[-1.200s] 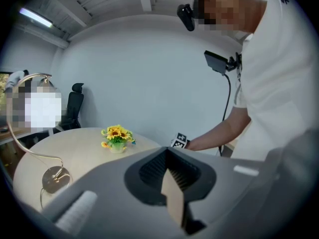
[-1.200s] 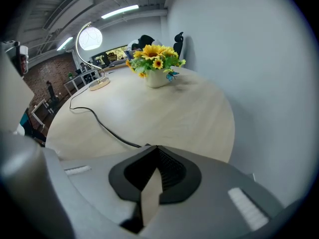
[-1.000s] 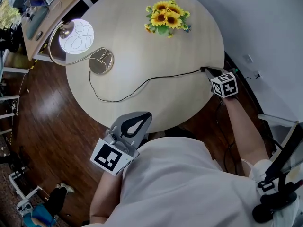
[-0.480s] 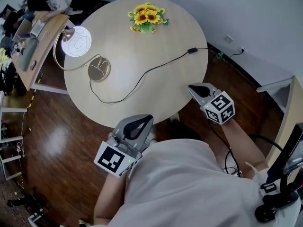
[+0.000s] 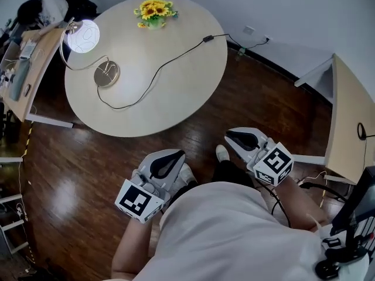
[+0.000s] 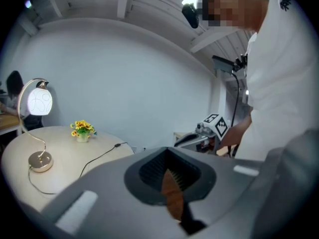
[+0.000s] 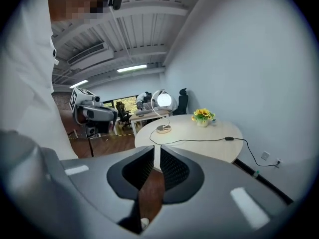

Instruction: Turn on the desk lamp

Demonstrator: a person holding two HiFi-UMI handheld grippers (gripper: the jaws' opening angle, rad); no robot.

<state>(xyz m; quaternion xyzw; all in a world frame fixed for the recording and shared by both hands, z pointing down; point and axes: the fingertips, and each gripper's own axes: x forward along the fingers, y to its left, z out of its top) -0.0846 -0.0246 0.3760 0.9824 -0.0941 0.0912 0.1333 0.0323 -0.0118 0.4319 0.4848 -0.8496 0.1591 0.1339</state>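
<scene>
Jaws together on left gripper (image 5: pixel 177 155) and right gripper (image 5: pixel 231 136); desk lamp (image 5: pixel 82 36) glows white.

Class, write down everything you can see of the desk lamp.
The desk lamp is lit: its round white shade glows, hung from a thin, arched, brass-coloured stem that rises from a flat round metal base. It stands upright near the edge of the round pale table. A black cord loops from the base across the tabletop, through an inline switch, and off the far edge.

Lamp (image 5: pixel 82 36) L of flowers (image 5: pixel 153 10), on tbl (image 5: pixel 181 69).
</scene>
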